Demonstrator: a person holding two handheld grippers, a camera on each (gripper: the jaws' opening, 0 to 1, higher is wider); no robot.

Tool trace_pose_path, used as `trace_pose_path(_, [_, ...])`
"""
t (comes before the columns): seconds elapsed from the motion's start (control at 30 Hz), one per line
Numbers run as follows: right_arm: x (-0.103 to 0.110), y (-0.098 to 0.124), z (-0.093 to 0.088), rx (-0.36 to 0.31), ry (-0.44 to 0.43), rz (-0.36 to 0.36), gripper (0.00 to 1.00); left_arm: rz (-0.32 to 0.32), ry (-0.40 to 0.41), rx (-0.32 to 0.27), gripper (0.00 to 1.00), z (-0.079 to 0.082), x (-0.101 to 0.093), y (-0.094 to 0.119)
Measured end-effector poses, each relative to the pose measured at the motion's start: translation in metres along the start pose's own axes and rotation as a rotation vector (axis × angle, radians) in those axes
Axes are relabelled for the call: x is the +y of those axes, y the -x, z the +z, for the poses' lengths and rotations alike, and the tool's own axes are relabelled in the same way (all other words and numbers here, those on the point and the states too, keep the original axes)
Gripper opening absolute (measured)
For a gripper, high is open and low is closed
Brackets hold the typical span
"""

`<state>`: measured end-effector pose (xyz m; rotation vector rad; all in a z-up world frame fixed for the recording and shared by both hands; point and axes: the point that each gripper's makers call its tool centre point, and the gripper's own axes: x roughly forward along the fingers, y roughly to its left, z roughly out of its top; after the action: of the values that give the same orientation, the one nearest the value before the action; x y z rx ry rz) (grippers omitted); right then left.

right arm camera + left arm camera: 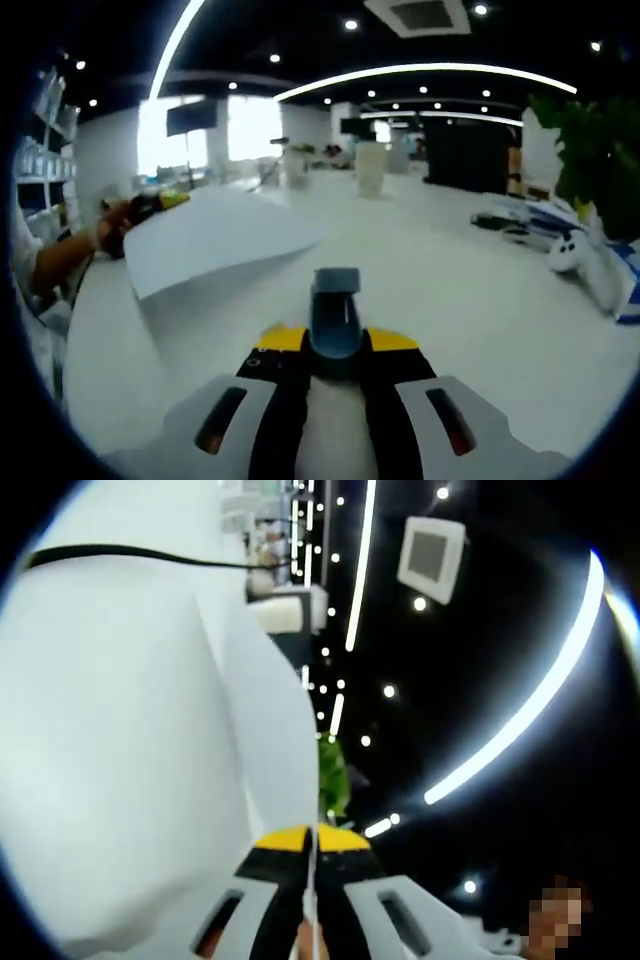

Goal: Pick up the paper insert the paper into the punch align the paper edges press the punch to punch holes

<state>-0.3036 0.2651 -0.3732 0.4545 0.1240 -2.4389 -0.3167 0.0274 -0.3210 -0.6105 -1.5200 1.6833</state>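
Observation:
A white sheet of paper [130,730] rises from my left gripper [312,880], whose yellow-tipped jaws are shut on its lower edge; the sheet bulges to the left and hides that side of the view. In the right gripper view the same paper [215,235] hangs over the white table [450,300], held at its far left edge by the left gripper [150,205] in a person's hand. The blue-grey hole punch [335,310] sits between the jaws of my right gripper [335,340], which are shut on it, a little right of the paper's near corner.
Blue and white items [590,260] and a green plant [590,150] stand at the table's right side. Shelves [45,130] line the left. A white bin [372,165] stands far back. The left gripper view tilts up at a ceiling vent [432,555] and light strips.

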Motion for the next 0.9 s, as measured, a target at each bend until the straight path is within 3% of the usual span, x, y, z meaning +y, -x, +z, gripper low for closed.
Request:
trace_pose_path(0.37, [0.04,0.007,-0.002,-0.003,0.051,0.146,0.23,-0.004,-0.003,0.004,0.04,-0.001,-0.001,0.0])
trace_pose_path(0.57, [0.055,0.01,-0.001,-0.008,0.038,0.216,0.23,-0.008,-0.007,0.003,0.04,-0.001,-0.002,0.001])
trace_pose_path(0.73, [0.056,0.011,-0.001,-0.005,-0.011,0.238,0.22,-0.007,-0.016,0.004,0.04,-0.002,-0.002,0.001])
trace_pose_path(0.87, [0.05,0.012,0.0,0.001,-0.129,0.248,0.22,-0.002,-0.024,0.005,0.04,-0.003,-0.002,0.001])
trace_pose_path(0.9, [0.048,0.011,0.0,0.002,-0.122,0.247,0.22,0.001,-0.026,0.006,0.04,-0.003,-0.002,0.001])
